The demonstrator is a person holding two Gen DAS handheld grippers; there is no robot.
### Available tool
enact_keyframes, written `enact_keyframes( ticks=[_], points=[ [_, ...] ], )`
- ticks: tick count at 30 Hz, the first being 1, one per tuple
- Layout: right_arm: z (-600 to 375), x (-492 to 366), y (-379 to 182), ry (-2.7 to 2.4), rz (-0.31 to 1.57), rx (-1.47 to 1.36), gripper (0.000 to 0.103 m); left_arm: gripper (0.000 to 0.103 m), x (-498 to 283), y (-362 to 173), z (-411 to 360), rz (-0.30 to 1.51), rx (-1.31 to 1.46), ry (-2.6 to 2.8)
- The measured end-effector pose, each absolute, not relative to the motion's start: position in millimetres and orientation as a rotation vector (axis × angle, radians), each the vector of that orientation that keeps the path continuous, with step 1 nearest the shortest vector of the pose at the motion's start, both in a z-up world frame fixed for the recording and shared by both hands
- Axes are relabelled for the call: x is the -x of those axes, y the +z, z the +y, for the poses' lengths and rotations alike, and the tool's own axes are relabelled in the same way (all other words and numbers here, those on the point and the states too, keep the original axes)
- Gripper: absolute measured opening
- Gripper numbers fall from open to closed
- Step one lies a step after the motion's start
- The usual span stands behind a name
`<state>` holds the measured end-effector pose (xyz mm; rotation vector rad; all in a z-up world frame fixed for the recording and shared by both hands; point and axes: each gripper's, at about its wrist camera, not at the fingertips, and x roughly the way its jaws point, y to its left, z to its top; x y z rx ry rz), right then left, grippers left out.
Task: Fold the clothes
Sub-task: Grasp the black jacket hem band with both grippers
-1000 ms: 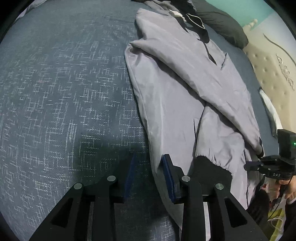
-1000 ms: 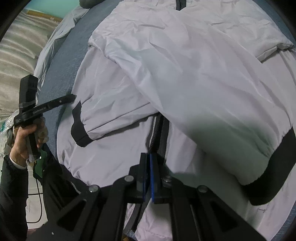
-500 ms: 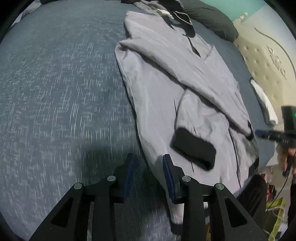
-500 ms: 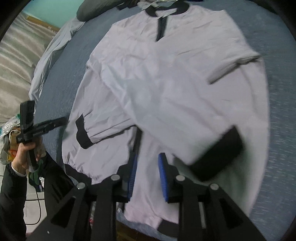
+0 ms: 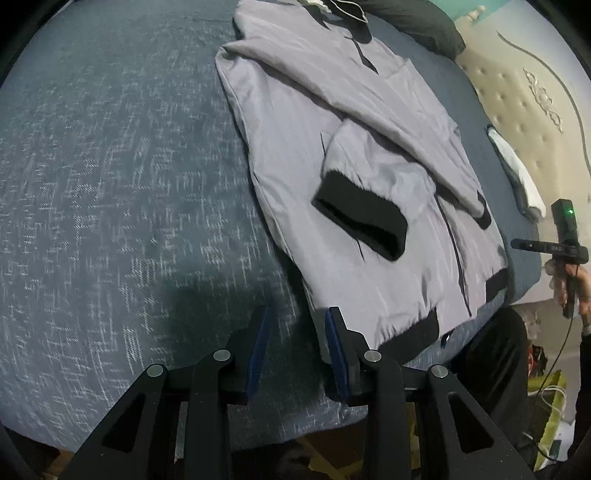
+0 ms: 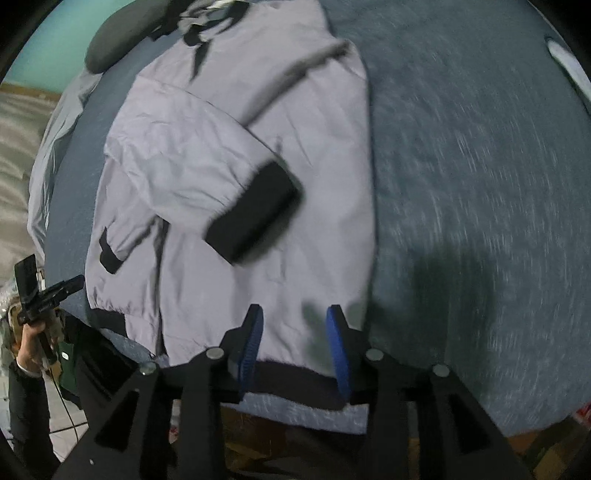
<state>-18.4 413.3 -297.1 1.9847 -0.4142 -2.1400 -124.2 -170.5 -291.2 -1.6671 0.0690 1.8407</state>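
A lavender-grey jacket (image 5: 288, 147) (image 6: 325, 129) lies flat on the bed, collar far, black hem (image 5: 413, 338) near. Both sleeves are folded over its front. One black cuff (image 5: 362, 225) (image 6: 255, 214) rests mid-body, the other cuff (image 5: 484, 218) (image 6: 109, 260) near the side edge. My left gripper (image 5: 297, 325) is open above the bedspread, just beside the jacket's near corner, holding nothing. My right gripper (image 6: 294, 321) is open over the lower body panel, hovering just above the hem (image 6: 295, 380), also with nothing between its fingers.
The blue-grey bedspread (image 5: 110, 184) (image 6: 480, 184) spreads wide beside the jacket. A dark pillow (image 5: 417, 18) (image 6: 114, 44) lies past the collar. A padded headboard (image 5: 517, 92) and white cloth (image 5: 517, 173) flank one side. A person's hand holds a black device (image 5: 563, 229) (image 6: 44, 295) off the bed's near edge.
The right gripper, shut a second ago low over the jacket's front by the zipper, has opened. Both grippers have drawn back toward the hem. The sleeve with the black cuff has settled across the front.
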Motion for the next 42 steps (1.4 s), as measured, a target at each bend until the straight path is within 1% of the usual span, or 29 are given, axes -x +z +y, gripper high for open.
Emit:
enact_keyframes(
  ticks=[10,17,18,20,30,36,37,38,42],
  points=[
    [434,-7,-326,-2.115,-0.537,-2.019,0.039,0.037,112,-302,-169,0.034,1.706,1.800],
    [431,-8,-334,-2.099,-0.578,-2.005,0.039,0.037,111,-297,-173,-0.060,1.691,1.777],
    [431,-8,-334,-2.097,-0.578,-2.004,0.039,0.038,110,-295,-173,-0.069,1.684,1.776],
    [430,-7,-334,-2.092,-0.577,-2.002,0.039,0.045,110,-295,-171,-0.064,1.684,1.769],
    [428,-5,-338,-2.086,-0.590,-1.997,0.039,0.045,112,-320,-160,-0.079,1.737,1.709],
    [430,-6,-343,-2.077,-0.620,-1.987,0.039,0.044,112,-325,-159,-0.098,1.725,1.704],
    [430,-6,-345,-2.073,-0.625,-1.990,0.039,0.038,112,-326,-159,-0.107,1.724,1.699],
    [430,-6,-346,-2.070,-0.628,-1.994,0.039,0.036,112,-326,-158,-0.111,1.723,1.697],
    [427,-6,-353,-2.058,-0.626,-2.004,0.039,0.034,113,-327,-155,-0.107,1.718,1.698]
  ],
)
